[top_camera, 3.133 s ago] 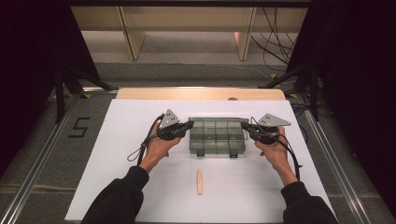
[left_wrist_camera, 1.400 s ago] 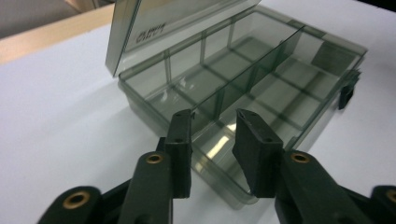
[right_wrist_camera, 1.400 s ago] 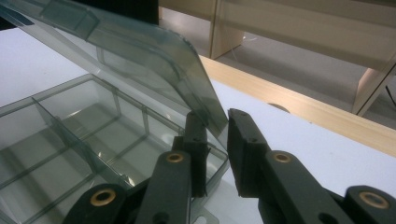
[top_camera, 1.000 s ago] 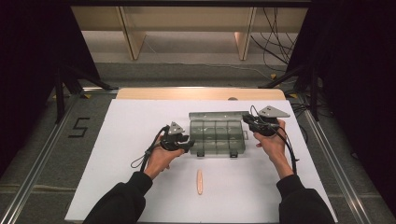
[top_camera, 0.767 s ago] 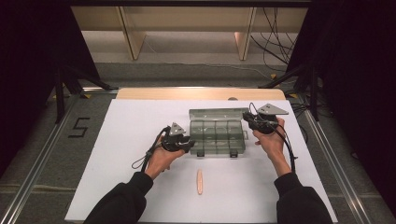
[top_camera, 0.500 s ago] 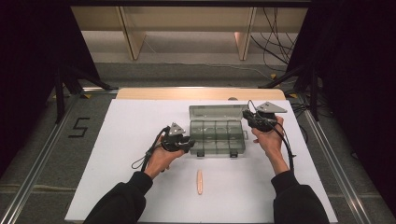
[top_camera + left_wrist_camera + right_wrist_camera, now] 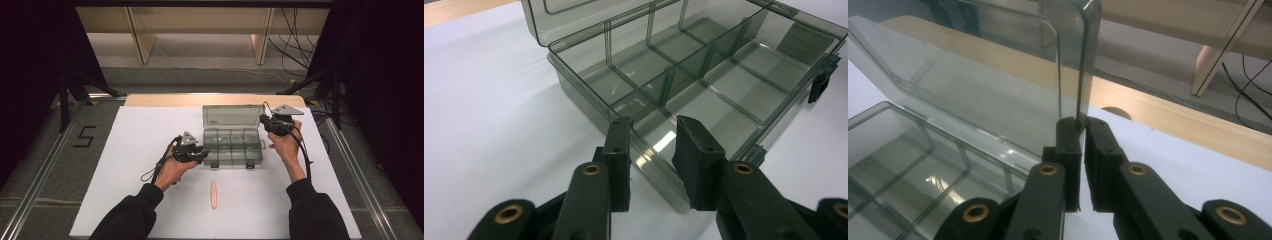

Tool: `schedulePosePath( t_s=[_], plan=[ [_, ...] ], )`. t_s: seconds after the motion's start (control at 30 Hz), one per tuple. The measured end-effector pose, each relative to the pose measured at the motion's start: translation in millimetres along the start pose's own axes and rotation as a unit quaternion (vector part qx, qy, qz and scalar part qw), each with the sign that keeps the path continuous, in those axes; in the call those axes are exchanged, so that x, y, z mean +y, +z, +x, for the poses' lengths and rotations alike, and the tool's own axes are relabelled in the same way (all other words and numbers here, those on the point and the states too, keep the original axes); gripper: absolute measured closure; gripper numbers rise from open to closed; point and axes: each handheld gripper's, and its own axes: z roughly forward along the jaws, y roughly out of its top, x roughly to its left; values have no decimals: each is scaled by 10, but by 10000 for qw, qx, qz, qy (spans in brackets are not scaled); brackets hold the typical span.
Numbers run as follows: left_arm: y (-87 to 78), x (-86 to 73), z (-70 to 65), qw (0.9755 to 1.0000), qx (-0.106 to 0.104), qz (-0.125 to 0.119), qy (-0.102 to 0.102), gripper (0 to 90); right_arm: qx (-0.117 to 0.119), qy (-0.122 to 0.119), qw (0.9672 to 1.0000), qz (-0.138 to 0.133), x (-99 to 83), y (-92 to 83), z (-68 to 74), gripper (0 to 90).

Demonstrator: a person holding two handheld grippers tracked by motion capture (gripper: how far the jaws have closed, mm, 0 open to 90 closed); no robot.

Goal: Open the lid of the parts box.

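Observation:
A smoky clear compartment box (image 7: pixel 232 147) lies mid-table with its lid (image 7: pixel 232 116) raised toward the far side. My right gripper (image 7: pixel 263 120) is shut on the lid's right corner; the right gripper view has the lid edge (image 7: pixel 1083 60) pinched between the pads of this gripper (image 7: pixel 1082 125). My left gripper (image 7: pixel 204 154) is at the box's front-left corner. In the left gripper view its jaws (image 7: pixel 649 125) straddle the box wall (image 7: pixel 589 95), which runs slantwise between them and meets both pads. The compartments (image 7: pixel 724 85) hold nothing.
A thin peach-coloured stick (image 7: pixel 214 194) lies on the white table top (image 7: pixel 135 140) in front of the box. Two dark latches (image 7: pixel 819 87) hang off the box's front wall. A wooden strip (image 7: pixel 165 100) edges the table's far side.
The right gripper has swung the lid up and back from nearly closed. The left gripper shifted slightly toward the box's front-left corner.

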Motion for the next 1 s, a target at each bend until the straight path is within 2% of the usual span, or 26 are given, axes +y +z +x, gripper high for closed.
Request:
schedulePosePath(
  t_s=[0.1,0.13,0.17,0.2,0.23,0.27,0.3,0.33,0.43,0.57,0.6,0.77,0.83,0.87,0.93,0.97,1.0],
  plan=[
    [13,-2,-15,9999,9,-90,-121,678,-61,33,10000,0,12,21,-9,858],
    [-4,2,3,10000,-5,31,10,678,-21,32,10000,57,17,15,-14,858],
    [-1,1,1,10000,-6,8,-17,678,-34,32,10000,45,25,26,-18,858],
    [13,-2,-13,9999,-1,-85,-126,678,-45,111,9999,107,38,42,-16,858],
    [13,-2,-13,9999,-1,-85,-126,678,-45,111,9999,107,38,42,-16,858],
    [-1,1,2,10000,-11,8,-26,678,-72,130,9998,119,53,63,-26,858],
    [5,-1,-4,10000,-1,-33,-66,678,-72,130,9998,119,53,63,-26,858],
    [-2,1,4,10000,-15,25,-14,678,-54,103,9999,85,55,70,-33,858],
    [-1,1,1,10000,-8,11,-49,679,-90,214,9996,178,83,100,-37,858],
    [0,0,2,10000,-9,9,-59,679,-135,170,9996,172,98,128,-42,858],
    [0,1,2,10000,-10,8,-62,679,-171,251,9993,208,116,144,-38,858],
    [-1,0,3,10000,-10,15,-47,679,-236,271,9991,204,124,178,-45,857],
    [-1,0,2,10000,-9,11,-51,679,-243,345,9987,293,141,182,-40,856],
    [12,-3,-13,9998,2,-85,-151,679,-236,324,9986,346,154,194,-43,855],
    [13,-3,-14,9998,4,-92,-162,679,-277,324,9986,310,160,213,-44,854],
    [0,0,1,10000,-5,3,-60,679,-287,303,9985,357,166,216,-48,854],
    [5,-2,-3,10000,-5,-29,-92,679,-344,344,9983,319,169,241,-45,853]
  ],
)
